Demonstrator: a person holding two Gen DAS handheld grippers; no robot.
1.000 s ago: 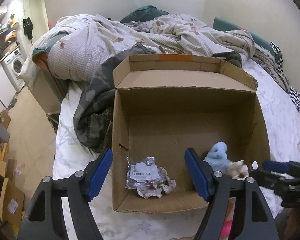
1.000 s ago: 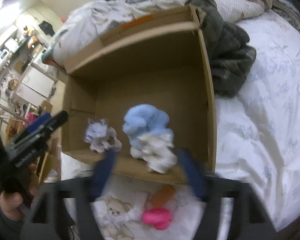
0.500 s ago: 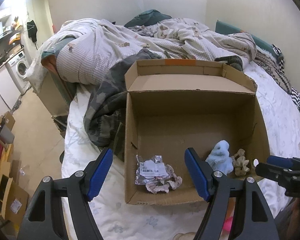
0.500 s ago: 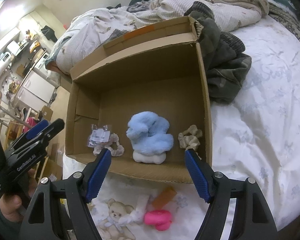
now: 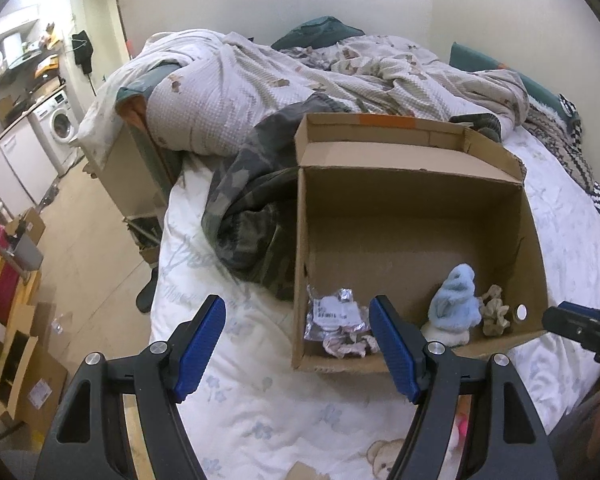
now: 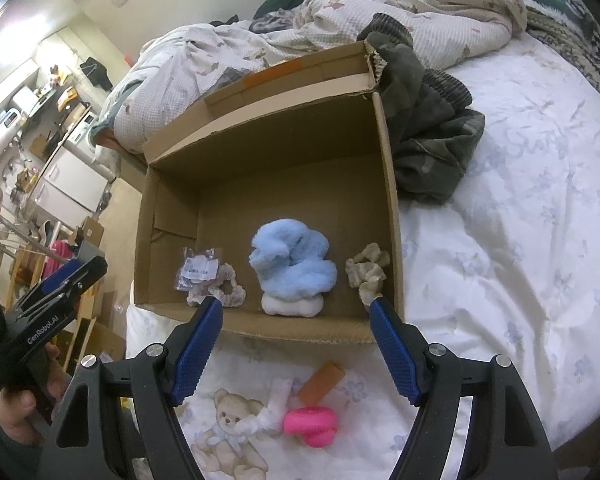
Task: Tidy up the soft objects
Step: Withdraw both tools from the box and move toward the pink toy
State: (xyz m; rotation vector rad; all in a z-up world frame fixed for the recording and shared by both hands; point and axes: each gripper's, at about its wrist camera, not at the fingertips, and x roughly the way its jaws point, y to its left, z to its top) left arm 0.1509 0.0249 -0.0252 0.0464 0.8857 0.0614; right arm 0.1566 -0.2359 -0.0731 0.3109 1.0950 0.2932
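Observation:
An open cardboard box sits on the bed. Inside lie a fluffy blue and white plush, a beige scrunchie at its right, and a pink scrunchie with a foil packet at its left. My right gripper is open and empty above the box's near wall. My left gripper is open and empty over the box's near left corner. In front of the box lie a pink soft toy, an orange block and a white fuzzy piece.
A camouflage garment is bunched against the box's left side and a dark garment against its right. A crumpled duvet covers the far bed. The bed edge drops to the floor at left, by boxes and a washing machine.
Both grippers have drawn back and up from the box. The blue plush and beige scrunchie, blurred between the right gripper's jaws a second ago, now rest on the box floor.

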